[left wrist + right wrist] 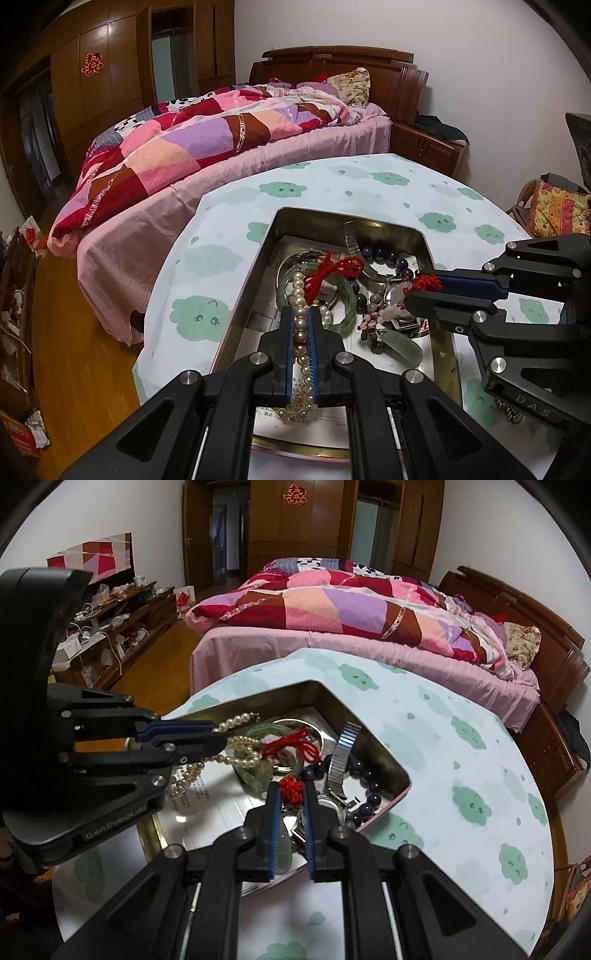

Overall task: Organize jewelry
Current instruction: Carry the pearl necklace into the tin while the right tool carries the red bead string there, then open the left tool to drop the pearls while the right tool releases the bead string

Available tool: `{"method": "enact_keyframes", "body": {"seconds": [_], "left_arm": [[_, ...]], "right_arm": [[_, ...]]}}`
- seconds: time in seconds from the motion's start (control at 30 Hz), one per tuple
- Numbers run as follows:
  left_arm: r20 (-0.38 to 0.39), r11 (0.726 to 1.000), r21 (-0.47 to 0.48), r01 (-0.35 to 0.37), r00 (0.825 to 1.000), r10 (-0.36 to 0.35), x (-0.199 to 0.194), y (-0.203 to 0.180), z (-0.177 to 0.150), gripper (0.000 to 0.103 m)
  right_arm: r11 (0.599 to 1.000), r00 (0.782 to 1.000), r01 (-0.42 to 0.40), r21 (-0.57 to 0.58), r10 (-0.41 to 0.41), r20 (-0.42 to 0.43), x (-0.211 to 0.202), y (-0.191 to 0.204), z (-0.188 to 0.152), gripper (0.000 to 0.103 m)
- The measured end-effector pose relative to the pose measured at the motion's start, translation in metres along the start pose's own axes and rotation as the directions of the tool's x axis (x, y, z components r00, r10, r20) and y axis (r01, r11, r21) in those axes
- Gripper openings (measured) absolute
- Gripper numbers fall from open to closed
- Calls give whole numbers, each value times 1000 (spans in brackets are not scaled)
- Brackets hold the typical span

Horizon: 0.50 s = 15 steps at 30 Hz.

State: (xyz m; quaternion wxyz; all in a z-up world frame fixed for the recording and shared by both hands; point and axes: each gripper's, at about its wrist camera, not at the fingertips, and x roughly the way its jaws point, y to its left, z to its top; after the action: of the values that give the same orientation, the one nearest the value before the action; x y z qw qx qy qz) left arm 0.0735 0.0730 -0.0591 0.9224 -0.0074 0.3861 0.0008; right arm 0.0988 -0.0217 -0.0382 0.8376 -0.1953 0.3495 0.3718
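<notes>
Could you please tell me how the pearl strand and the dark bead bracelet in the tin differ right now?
The pearl strand is cream-white with small beads; the bead bracelet is dark purple with larger beads. The left gripper is shut on the pearls, whereas the bracelet lies untouched. The pearls run out in long loops; the bracelet curls as a ring beside the watch. Both are round-beaded and in the tin.

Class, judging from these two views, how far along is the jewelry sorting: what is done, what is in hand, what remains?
Done: nothing looks sorted; the pieces lie jumbled in the metal tin. In hand: the left hand-held gripper is shut on the pearl strand; the right hand-held gripper is shut on a red knotted cord. Left: the green bangle, dark bead bracelet and watch.
</notes>
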Motion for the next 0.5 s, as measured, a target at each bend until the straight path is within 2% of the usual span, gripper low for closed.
{"method": "enact_keyframes", "body": {"seconds": [0.43, 0.47, 0.5], "left_arm": [[0, 1000, -9, -22, 1000, 22, -1, 2, 1, 6], [-1, 1000, -7, -25, 1000, 25, -2, 1, 1, 8], [-2, 1000, -5, -30, 1000, 30, -2, 1, 2, 16]], "right_arm": [[1000, 1000, 1, 15, -1, -14, 7, -1, 0, 20], [1000, 1000, 0, 15, 1, -17, 8, -2, 0, 26], [1000, 1000, -5, 18, 5, -16, 8, -2, 0, 38]]}}
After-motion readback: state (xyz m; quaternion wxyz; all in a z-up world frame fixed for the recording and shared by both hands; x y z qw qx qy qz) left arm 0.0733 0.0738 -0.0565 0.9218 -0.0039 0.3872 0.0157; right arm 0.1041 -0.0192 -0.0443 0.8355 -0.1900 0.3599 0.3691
